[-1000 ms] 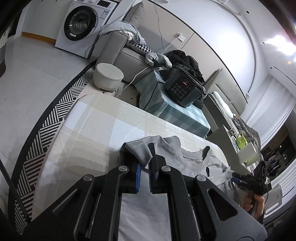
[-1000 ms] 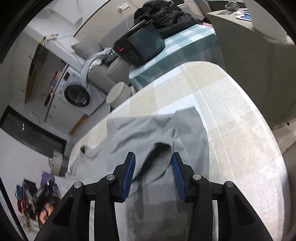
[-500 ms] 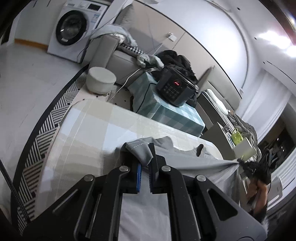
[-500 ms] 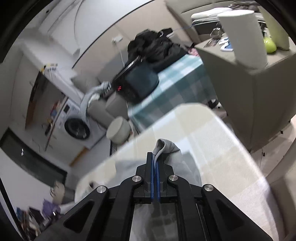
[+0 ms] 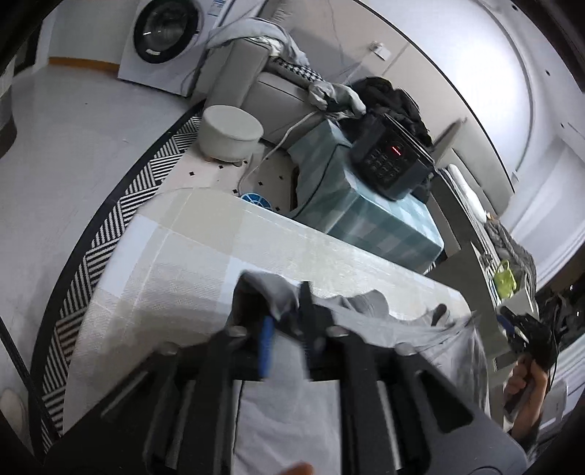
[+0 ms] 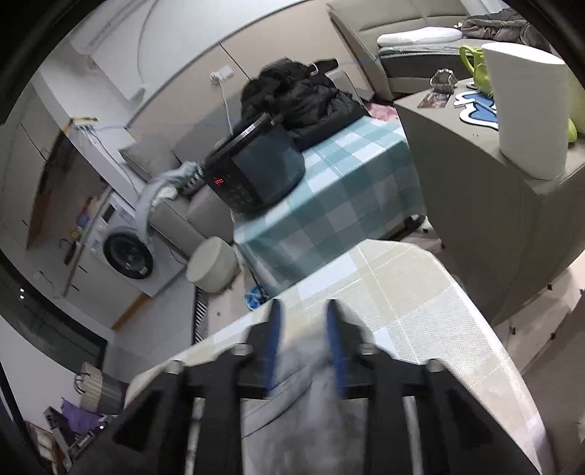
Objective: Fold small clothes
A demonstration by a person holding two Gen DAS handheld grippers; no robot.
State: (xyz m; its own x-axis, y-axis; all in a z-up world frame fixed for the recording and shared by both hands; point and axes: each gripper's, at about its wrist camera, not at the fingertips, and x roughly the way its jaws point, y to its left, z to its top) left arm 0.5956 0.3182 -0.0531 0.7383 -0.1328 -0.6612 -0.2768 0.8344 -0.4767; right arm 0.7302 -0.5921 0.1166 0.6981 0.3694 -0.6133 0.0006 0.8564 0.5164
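A grey small shirt (image 5: 365, 329) lies spread on the table with the beige checked cloth (image 5: 182, 263). My left gripper (image 5: 287, 329) hangs over the shirt's near left corner. Its jaws are opening, and a raised fold of grey cloth still sits loosely between them. In the right wrist view my right gripper (image 6: 303, 336) is also opening. The blurred grey shirt (image 6: 314, 420) slips down between its blue pads (image 6: 272, 339). A hand holding the right gripper (image 5: 526, 336) shows at the table's right end in the left wrist view.
Behind the table stands a teal checked side table (image 5: 384, 226) with a black cooker (image 5: 391, 160) and dark clothes. A round white stool (image 5: 230, 133), a washing machine (image 5: 168, 33) and a striped rug (image 5: 109, 226) lie to the left. A grey cabinet (image 6: 475, 204) carries a white roll (image 6: 526, 109).
Both grippers were shut on the shirt's corners and held it stretched between them half a second ago. Now both pairs of jaws have parted and the cloth goes slack.
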